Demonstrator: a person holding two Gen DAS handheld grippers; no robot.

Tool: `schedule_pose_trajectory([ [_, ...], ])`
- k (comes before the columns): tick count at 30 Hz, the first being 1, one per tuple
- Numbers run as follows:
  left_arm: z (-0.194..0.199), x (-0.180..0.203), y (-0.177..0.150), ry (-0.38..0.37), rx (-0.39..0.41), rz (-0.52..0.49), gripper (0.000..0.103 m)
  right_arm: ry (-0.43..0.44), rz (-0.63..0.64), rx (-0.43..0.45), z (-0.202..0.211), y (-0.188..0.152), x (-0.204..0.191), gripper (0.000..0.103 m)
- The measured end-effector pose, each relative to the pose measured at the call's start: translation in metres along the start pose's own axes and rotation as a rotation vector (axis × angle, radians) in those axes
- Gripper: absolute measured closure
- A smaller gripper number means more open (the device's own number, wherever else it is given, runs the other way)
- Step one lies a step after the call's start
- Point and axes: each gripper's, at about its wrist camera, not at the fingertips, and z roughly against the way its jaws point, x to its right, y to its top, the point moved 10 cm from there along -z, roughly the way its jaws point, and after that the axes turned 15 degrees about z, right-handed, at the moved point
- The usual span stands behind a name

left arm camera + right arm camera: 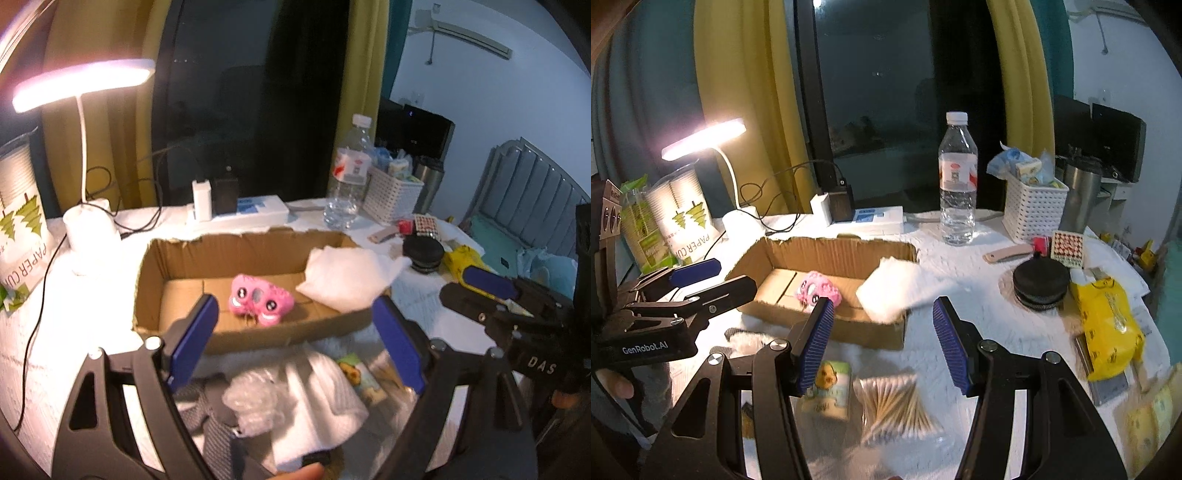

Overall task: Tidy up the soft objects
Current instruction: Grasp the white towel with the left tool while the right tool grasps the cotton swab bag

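Note:
An open cardboard box [177,258] [827,247] sits mid-table. A pink plush toy [260,300] [817,289] lies inside it. A white soft pad [347,277] [892,290] rests on the box's right end, partly over the rim. My left gripper [295,339] is open and empty, held in front of the box over a white cloth [321,398], crumpled clear plastic [251,398] and a grey patterned fabric [207,417]. My right gripper [882,343] is open and empty, in front of the box's right corner, above a bag of cotton swabs [894,406].
A lit desk lamp [81,85], paper-cup sleeve [22,221], power strip [243,214], water bottle [957,181], white basket [1032,210], black round lid [1041,282], yellow packet [1108,325] and a small tissue pack [827,387] stand around the box.

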Motion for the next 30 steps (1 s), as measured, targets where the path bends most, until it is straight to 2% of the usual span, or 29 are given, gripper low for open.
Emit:
schedule_pose_trajectory([
  [16,-0.019,0.014,-0.071,0.027,-0.137,-0.04,0.016,0.005,-0.06,-0.059,-0.002,-0.064,0.011,0.042],
  [17,-0.021,0.014,-0.073,0.03,-0.142,-0.045,0.016,0.005,-0.065,-0.064,-0.003,-0.068,0.012,0.038],
  [19,-0.025,0.014,-0.078,0.036,-0.154,-0.051,0.016,0.012,-0.069,-0.067,-0.006,-0.072,0.012,0.036],
  [30,-0.036,0.013,-0.096,0.041,-0.212,-0.113,0.017,0.081,-0.073,-0.15,-0.035,-0.096,-0.004,0.035],
])
